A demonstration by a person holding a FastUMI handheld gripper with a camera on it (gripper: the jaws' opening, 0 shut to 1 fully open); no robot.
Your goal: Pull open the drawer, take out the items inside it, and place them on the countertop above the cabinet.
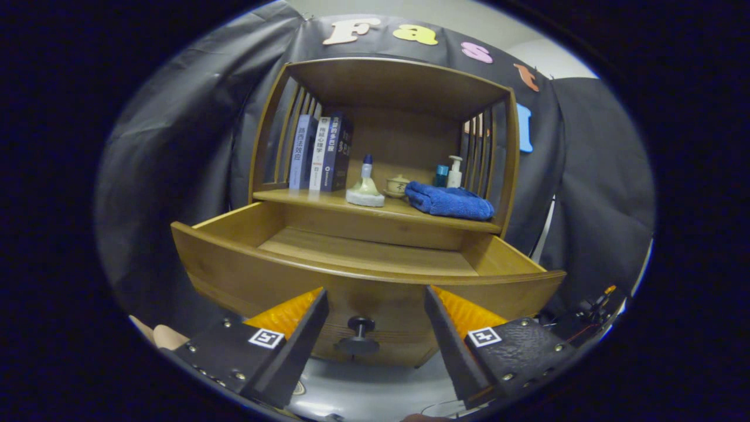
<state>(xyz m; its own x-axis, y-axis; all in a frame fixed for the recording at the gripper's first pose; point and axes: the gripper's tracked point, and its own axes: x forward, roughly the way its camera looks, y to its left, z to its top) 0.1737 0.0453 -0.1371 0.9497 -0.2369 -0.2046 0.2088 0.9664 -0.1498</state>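
The wooden drawer (246,275) of the small cabinet stands pulled out toward me, and the part of its floor that I see is bare. Its dark round knob (361,324) sits on the drawer front, between my fingers and just beyond their tips. My gripper (375,296) is open and holds nothing. On the countertop (328,200) above the drawer lie a folded blue towel (449,200) and a small bottle with a blue cap on a white base (365,186).
Three books (321,153) stand upright at the left of the countertop. A small teacup on a saucer (398,186), a blue jar (441,175) and a white pump bottle (454,171) sit at the back right. Slatted side walls and a roof enclose the shelf.
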